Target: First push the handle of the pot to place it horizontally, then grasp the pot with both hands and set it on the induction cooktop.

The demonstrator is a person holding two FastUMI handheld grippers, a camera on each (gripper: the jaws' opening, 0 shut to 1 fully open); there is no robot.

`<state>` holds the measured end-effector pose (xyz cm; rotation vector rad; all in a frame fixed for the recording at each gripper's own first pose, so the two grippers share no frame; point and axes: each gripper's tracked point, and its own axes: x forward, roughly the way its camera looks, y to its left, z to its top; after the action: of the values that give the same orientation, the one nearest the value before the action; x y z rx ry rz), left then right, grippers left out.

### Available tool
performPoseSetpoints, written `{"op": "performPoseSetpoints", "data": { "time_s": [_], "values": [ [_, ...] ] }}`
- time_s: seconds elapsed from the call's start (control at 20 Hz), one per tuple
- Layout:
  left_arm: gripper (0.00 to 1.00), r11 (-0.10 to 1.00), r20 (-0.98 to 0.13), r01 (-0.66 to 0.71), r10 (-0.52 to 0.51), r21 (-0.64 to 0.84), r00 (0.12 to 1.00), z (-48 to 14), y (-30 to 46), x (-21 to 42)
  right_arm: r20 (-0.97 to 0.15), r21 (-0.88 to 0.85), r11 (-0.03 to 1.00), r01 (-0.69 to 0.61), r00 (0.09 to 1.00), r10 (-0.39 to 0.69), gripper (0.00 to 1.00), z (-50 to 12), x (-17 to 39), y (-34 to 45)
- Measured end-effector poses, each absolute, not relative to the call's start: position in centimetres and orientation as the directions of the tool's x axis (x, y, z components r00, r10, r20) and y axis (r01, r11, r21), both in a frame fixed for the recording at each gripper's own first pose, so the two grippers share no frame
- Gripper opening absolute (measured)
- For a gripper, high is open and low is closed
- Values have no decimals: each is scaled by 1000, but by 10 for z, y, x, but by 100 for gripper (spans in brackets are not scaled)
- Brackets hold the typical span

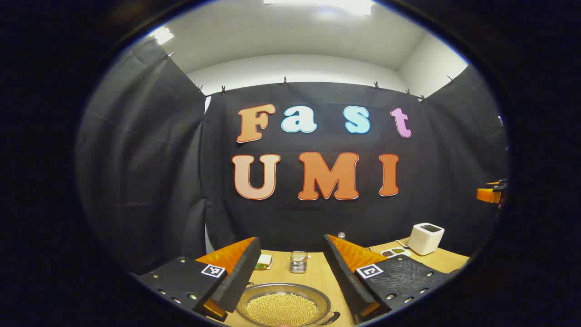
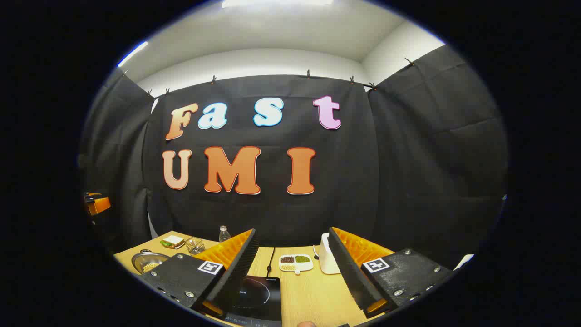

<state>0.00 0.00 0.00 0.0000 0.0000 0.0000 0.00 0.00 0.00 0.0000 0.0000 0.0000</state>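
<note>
Left gripper (image 1: 286, 268) held level above the table (image 1: 317, 277), fingers spread wide, nothing between them. Pot (image 1: 285, 306) directly below and ahead, centred in the gap, full of small yellow beads; dark handle (image 1: 330, 318) poking out at its lower right. Beyond the pot: wire basket (image 1: 298, 262), sandwich (image 1: 264, 261) to its left, white box (image 1: 425, 238) and divided dish (image 1: 394, 251) off right. Right gripper (image 2: 292, 268) likewise parted wide and empty, poised over the cooktop (image 2: 254, 295), which sits black under the left finger. Pot (image 2: 147, 262) seen far left on the table edge, well apart from the cooktop. Bottle (image 2: 224, 233), basket (image 2: 194, 245), sandwich (image 2: 172, 241) behind; dish (image 2: 296, 262) and box (image 2: 327, 260) between the fingers.
</note>
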Motion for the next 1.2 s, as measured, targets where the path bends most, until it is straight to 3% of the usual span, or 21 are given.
{"op": "performPoseSetpoints", "data": {
  "time_s": [0.05,0.1,0.35,0.45,0.55,0.6,1.05,1.15,1.2],
  "values": [
    [89,1000,1,7,-7,6,1000,1,-2,1,-3,4,1000,-4,1000,4,96,0,0,1],
    [89,1000,0,12,-12,7,1000,0,-4,2,-4,13,1000,-7,1000,7,100,1,0,2],
    [90,999,-33,45,-46,-16,998,-8,-14,2,-22,14,1000,-8,1000,8,100,-8,4,1],
    [89,999,-40,34,-35,-15,999,-9,-9,4,-34,22,1000,-20,999,21,96,-11,6,4],
    [89,1000,-41,24,-25,-16,999,-9,-6,5,-36,30,999,-21,999,22,100,-12,6,3],
    [89,1000,-42,22,-23,-15,999,-9,-6,5,-33,26,1000,-16,999,17,96,-11,7,1],
    [89,1000,-23,12,-13,-21,1000,-7,2,4,-35,32,999,10,999,-9,96,-11,6,-6],
    [95,999,-37,14,-15,-32,999,-12,0,5,-34,35,999,9,999,-8,96,-11,7,-7],
    [84,999,-47,16,-18,-41,999,-14,0,7,-29,33,999,11,1000,-10,96,-10,7,-8]
  ]
}}
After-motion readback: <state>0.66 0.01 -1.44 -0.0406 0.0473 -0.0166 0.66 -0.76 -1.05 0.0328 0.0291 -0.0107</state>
